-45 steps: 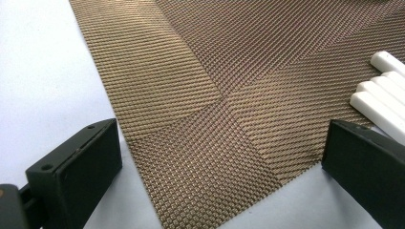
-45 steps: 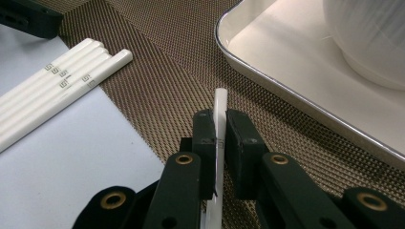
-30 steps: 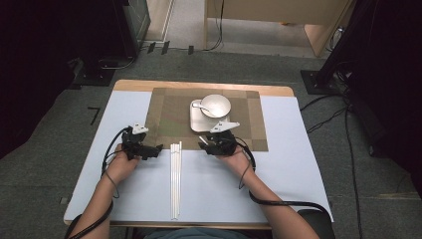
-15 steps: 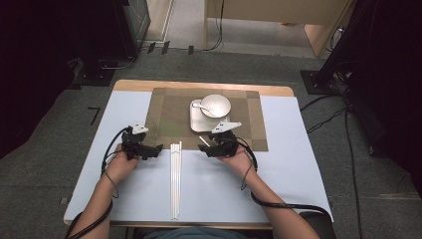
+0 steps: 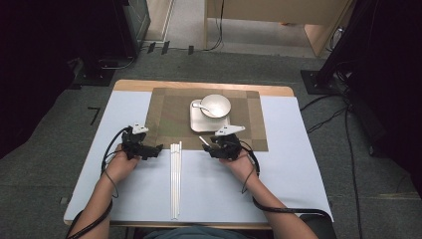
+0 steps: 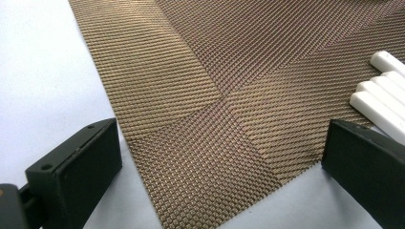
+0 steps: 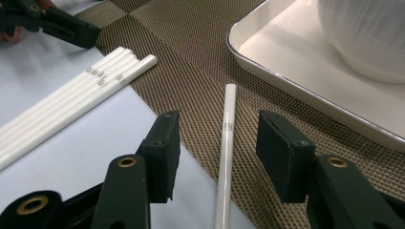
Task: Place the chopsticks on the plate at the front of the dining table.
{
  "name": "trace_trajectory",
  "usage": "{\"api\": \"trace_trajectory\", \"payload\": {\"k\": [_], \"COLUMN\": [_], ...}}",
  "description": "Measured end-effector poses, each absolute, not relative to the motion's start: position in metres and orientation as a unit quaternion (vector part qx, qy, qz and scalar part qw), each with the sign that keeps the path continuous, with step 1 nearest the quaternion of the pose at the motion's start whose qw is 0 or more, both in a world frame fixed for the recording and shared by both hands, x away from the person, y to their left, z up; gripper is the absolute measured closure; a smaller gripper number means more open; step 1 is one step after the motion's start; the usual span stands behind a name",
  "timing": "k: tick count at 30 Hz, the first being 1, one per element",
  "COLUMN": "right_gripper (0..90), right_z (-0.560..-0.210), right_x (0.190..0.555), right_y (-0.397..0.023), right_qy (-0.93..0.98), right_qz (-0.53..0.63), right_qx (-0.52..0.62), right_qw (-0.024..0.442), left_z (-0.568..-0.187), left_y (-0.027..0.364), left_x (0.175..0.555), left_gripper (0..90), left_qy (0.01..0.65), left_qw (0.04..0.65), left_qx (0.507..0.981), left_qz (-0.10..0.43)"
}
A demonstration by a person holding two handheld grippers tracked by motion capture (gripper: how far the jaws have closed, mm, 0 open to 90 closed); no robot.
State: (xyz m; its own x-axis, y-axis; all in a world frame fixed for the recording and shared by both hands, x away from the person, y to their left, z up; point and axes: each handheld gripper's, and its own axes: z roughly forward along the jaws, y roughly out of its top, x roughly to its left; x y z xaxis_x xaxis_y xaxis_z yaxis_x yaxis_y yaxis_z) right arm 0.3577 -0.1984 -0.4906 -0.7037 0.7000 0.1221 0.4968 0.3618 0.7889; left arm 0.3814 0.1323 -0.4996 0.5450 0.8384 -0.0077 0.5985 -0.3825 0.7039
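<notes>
- The main risk is a miss at the right gripper [image 7: 217, 143]: the single chopstick [image 7: 228, 143] is thin and round, and it lies half on the woven placemat [image 7: 200, 43] and half on the white table [image 7: 71, 157]. If the jaws close unevenly, I judge that one pad could push the stick sideways so it rolls off centre or skids toward the tray [image 7: 305, 67].
- A second risk: a grip taken too low would drag the pads on the placemat and shift it, along with the tray and bowl [image 7: 367, 33] beyond.
- The right jaws stand half-wide and have just been closing in; the chopstick runs between them, lengthwise away from the camera, with a gap on each side and neither pad touching it.
- The bundle of chopsticks [image 7: 71, 102] lies well to the left of the right jaws, on the table, tips just on the placemat's edge.
- The left gripper [image 6: 215, 157] has its jaws wide with nothing between them; the corner of the placemat lies under the gap, and the bundle's ends sit just beyond its right-hand jaw.
</notes>
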Motion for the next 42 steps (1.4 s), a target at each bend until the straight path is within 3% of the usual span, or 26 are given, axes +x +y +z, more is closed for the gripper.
{"api": "trace_trajectory", "payload": {"k": [42], "right_gripper": [59.4], "right_z": [-0.493], "right_x": [0.309], "right_y": [-0.227], "right_qy": [0.807], "right_qz": [0.415], "right_qx": [0.399], "right_qw": [0.133], "left_z": [-0.497], "left_y": [0.131], "left_x": [0.385], "left_gripper": [0.0], "left_qy": [0.440], "left_qw": [0.323], "left_qx": [0.821], "left_qz": [0.168]}}
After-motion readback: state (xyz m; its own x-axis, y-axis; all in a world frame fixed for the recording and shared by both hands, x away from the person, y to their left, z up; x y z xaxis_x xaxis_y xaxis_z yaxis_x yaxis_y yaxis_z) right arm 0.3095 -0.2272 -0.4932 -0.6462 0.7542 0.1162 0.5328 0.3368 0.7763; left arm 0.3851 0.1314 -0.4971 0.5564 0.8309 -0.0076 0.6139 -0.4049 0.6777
